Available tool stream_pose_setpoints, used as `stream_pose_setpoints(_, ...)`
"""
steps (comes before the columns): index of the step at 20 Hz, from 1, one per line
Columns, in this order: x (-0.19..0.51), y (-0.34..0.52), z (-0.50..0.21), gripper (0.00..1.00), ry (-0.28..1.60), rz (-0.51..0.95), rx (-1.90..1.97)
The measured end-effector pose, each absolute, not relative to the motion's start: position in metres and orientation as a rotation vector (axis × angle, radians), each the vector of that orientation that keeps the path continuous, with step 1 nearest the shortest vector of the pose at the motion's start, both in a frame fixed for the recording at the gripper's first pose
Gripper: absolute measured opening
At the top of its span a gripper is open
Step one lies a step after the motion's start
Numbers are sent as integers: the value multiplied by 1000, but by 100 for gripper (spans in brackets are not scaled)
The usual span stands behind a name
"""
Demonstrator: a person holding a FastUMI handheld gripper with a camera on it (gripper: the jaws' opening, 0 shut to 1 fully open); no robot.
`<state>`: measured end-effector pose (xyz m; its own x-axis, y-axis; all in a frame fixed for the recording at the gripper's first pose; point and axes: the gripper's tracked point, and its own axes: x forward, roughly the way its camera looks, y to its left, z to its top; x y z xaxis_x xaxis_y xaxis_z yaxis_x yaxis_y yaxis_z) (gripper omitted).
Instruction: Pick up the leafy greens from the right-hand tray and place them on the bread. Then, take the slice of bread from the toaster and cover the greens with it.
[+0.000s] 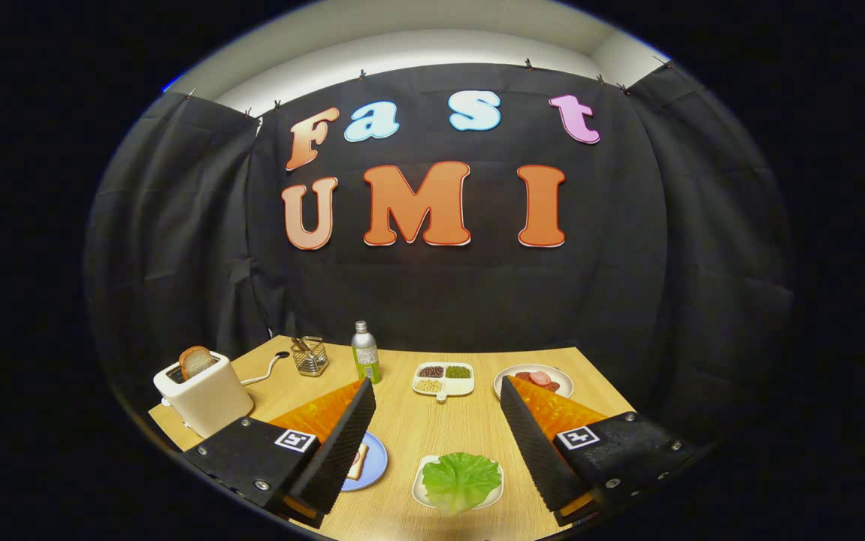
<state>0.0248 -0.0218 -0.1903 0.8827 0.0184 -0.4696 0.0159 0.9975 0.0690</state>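
Note:
My gripper (pixel 438 397) is open above the wooden table (pixel 409 428), fingers spread wide with nothing between them. A green lettuce leaf (pixel 461 481) lies on a small white tray (pixel 421 492) low down between the fingers, nearer the right one. A blue plate (pixel 373 460) holding a slice of bread (pixel 358 462) with something red on it peeks out from behind the left finger (pixel 346 436). A white toaster (pixel 203 394) stands at the table's left with a browned bread slice (pixel 195 361) sticking up from its slot.
Beyond the fingers stand a metal bottle (pixel 364 352), a wire basket (pixel 310 356), a white divided dish of beans (pixel 443 378) and a white plate of sliced meat (pixel 533 380). The toaster's cord (pixel 267 368) trails on the table. Black cloth walls close in behind.

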Motion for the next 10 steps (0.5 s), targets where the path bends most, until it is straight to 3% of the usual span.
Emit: stream_pose_setpoints(10, 29, -15, -244, 100, 679, 54, 30)
